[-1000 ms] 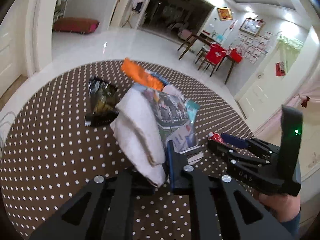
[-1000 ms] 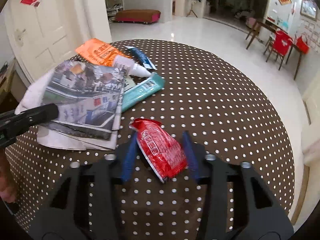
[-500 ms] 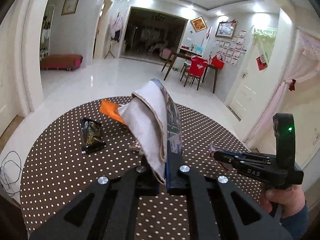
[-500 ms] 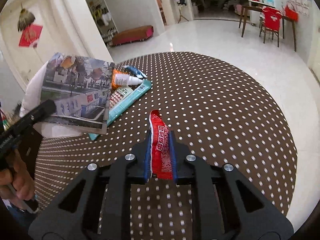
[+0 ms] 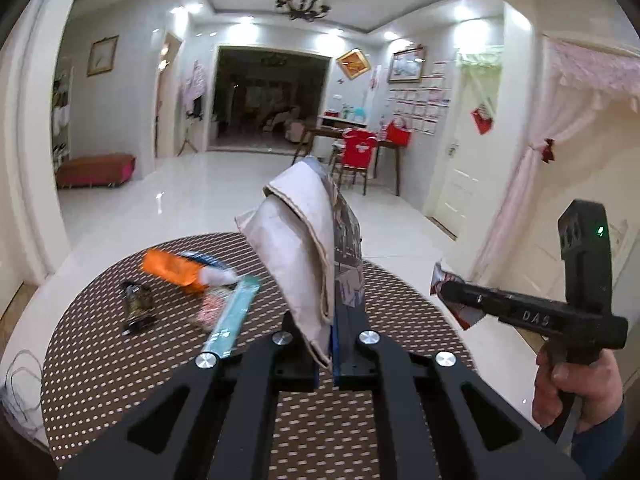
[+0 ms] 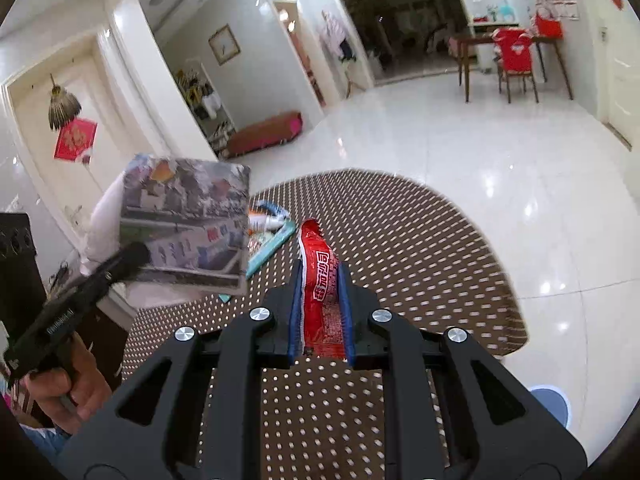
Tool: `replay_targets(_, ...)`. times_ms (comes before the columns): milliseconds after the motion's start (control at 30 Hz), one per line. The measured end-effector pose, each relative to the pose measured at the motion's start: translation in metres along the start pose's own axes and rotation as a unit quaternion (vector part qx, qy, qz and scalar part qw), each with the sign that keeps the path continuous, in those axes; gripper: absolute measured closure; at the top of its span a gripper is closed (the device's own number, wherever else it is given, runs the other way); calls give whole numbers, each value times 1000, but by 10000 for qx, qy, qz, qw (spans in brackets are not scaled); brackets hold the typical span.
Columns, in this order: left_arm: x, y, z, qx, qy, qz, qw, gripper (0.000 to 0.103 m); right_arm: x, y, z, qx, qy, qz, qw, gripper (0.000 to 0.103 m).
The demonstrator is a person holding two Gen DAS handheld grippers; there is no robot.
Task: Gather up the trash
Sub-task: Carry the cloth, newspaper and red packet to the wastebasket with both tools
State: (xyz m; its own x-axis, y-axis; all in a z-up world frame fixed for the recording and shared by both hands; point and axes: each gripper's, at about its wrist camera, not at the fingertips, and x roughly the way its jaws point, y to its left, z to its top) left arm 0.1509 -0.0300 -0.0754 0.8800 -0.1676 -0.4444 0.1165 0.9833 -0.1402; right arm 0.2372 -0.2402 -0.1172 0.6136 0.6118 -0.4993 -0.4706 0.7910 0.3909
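Note:
My left gripper (image 5: 332,340) is shut on a folded paper leaflet (image 5: 304,248) and holds it upright, high above the round polka-dot table (image 5: 120,380). The leaflet also shows in the right wrist view (image 6: 184,220). My right gripper (image 6: 320,312) is shut on a red snack wrapper (image 6: 320,280) and holds it above the table. It shows in the left wrist view (image 5: 452,292) at the right. On the table lie an orange packet (image 5: 170,270), a teal box (image 5: 232,316) and a dark wrapper (image 5: 136,306).
The table (image 6: 400,248) stands on a shiny white tiled floor (image 6: 480,152). A wooden table with red chairs (image 5: 360,152) stands far back. A pink bench (image 5: 94,168) is at the far left. A cable (image 5: 16,384) lies left of the table.
Both grippers have risen well above the table with their loads. The right gripper closed on the red wrapper a second ago and lifted it. The leaflet now stands upright.

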Motion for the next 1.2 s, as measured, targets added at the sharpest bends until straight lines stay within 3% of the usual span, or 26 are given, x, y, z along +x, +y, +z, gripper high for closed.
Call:
replay_targets(367,26,-113,3,669,171,-825,9942,99,-109,-65,-12,531,-731,-546,9944,86)
replay_targets(700,64,-197,-28,1097,607,-1420,9819,99,-179,-147,-48,1345,-1035,-1284,9771,86)
replay_targets(867,93,-229,-53,1244,984,-1561,9749,99,-192,-180,-70,1645,-979,-1549,9692,86)
replay_targets(1200,176,-287,-132,1610,2156,-1673,9485,99,-161,-260,-135,2624,-311,-1877,9460,86)
